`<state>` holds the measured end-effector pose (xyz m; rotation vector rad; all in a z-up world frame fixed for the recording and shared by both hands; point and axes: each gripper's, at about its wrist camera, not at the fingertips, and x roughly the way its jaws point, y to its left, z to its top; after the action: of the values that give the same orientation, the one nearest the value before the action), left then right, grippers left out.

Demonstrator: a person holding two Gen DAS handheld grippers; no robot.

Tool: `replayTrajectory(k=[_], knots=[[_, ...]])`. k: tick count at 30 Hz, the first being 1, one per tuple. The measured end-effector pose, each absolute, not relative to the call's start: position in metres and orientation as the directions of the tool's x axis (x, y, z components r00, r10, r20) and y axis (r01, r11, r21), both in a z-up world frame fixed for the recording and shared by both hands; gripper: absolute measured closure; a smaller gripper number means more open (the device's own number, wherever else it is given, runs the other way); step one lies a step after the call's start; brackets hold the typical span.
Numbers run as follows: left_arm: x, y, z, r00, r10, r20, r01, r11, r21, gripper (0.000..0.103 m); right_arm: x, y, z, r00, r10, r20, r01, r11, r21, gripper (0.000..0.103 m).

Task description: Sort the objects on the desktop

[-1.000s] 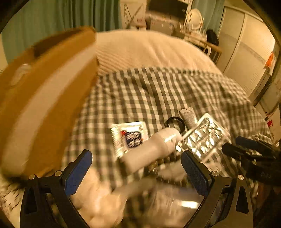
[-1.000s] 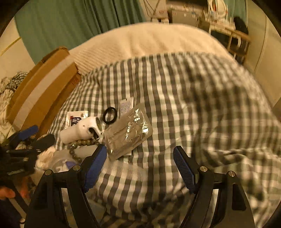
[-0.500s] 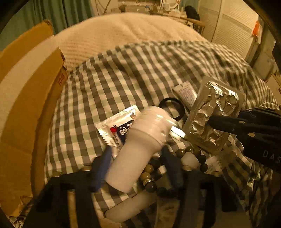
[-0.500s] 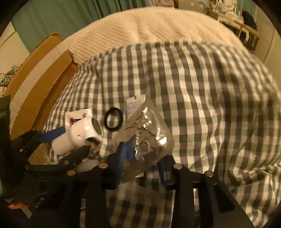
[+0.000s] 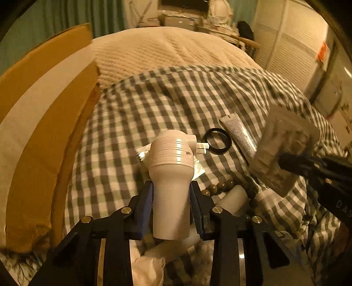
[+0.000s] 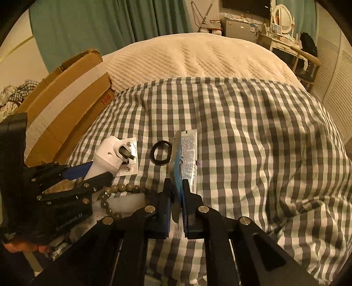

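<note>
A bed (image 6: pixel 198 57) is covered by a cream ribbed blanket, with a grey-and-white checked cloth (image 6: pixel 253 140) spread over its near part. A cardboard box (image 6: pixel 66 105) is stood at the bed's left edge. Green curtains (image 6: pixel 99 24) are hung behind; a white louvred door (image 5: pixel 283 50) is seen at right.

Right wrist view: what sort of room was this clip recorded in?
Most likely a bedroom. The work surface is a bed with a cream quilt and a checked cover spread over it, green curtains hang behind, and a dressing table with a mirror stands at the back.
</note>
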<state>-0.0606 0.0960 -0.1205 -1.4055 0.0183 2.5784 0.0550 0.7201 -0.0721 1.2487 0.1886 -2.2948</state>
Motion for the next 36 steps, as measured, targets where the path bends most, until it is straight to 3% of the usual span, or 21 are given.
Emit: replayTrajectory(k=[9, 11, 12, 18, 21, 27, 31, 36], knots=[[-0.029, 0.086, -0.065, -0.603, 0.206, -0.771, -0.168, -0.977, -0.13, 0.072, 0.087, 0.729, -0.033, -0.459, -0.398, -0.794, 0.522, -0.844, 0.122, 0.096], [-0.022, 0.077, -0.043, -0.632, 0.221, -0.743, -0.159, -0.975, -0.155, 0.08, 0.095, 0.724, -0.016, -0.476, -0.403, -0.782, 0.541, -0.835, 0.101, 0.096], [-0.023, 0.071, -0.034, -0.64, 0.232, -0.732, -0.16, -0.973, -0.168, 0.102, 0.099, 0.72, -0.005, -0.476, -0.415, -0.775, 0.558, -0.824, 0.099, 0.096], [-0.023, 0.046, -0.004, -0.661, 0.241, -0.711, -0.171, -0.97, -0.17, 0.101, 0.11, 0.688, 0.05, -0.513, -0.46, -0.725, 0.622, -0.781, 0.054, 0.096], [-0.026, 0.052, -0.03, -0.603, 0.266, -0.752, -0.185, -0.964, -0.193, 0.094, 0.111, 0.681, 0.051, -0.509, -0.474, -0.718, 0.627, -0.776, 0.068, 0.096], [-0.039, 0.075, -0.096, -0.514, 0.276, -0.813, -0.183, -0.96, -0.21, 0.048, 0.099, 0.688, 0.006, -0.466, -0.443, -0.766, 0.597, -0.796, 0.097, 0.096], [-0.05, 0.08, -0.129, -0.456, 0.234, -0.859, -0.158, -0.971, -0.181, 0.048, 0.083, 0.699, -0.023, -0.438, -0.442, -0.783, 0.577, -0.806, 0.132, 0.096], [-0.054, 0.073, -0.135, -0.444, 0.273, -0.854, -0.149, -0.962, -0.23, 0.052, 0.066, 0.701, -0.047, -0.409, -0.452, -0.793, 0.566, -0.807, 0.169, 0.096]])
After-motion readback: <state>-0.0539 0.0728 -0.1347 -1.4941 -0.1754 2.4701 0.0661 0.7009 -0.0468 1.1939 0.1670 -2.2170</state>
